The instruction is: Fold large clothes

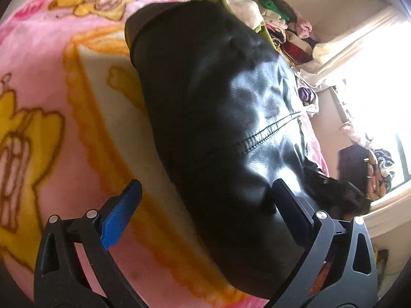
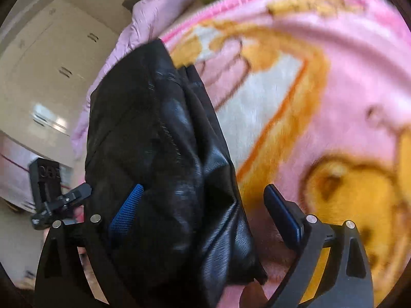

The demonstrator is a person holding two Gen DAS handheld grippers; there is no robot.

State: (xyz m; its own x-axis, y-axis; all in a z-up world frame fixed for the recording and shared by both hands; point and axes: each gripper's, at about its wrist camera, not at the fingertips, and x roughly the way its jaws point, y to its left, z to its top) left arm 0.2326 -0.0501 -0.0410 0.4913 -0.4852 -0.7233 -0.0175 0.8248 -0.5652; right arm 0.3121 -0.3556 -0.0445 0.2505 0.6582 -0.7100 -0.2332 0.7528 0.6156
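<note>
A black leather garment lies in a long bundle on the pink cartoon blanket. My left gripper is open, its jaws wide apart astride the garment's near end. The blue pad stands clear over the blanket, and the right finger rests against the leather. In the right wrist view the same garment is bunched between the wide jaws of my right gripper, which is open. The leather covers part of the left blue pad; the right finger is clear of it.
A heap of mixed clothes lines the far side of the bed below a bright window. A pink quilt lies at the bed's far edge, with cream wardrobe doors beyond. Another black gripper device sits at the left.
</note>
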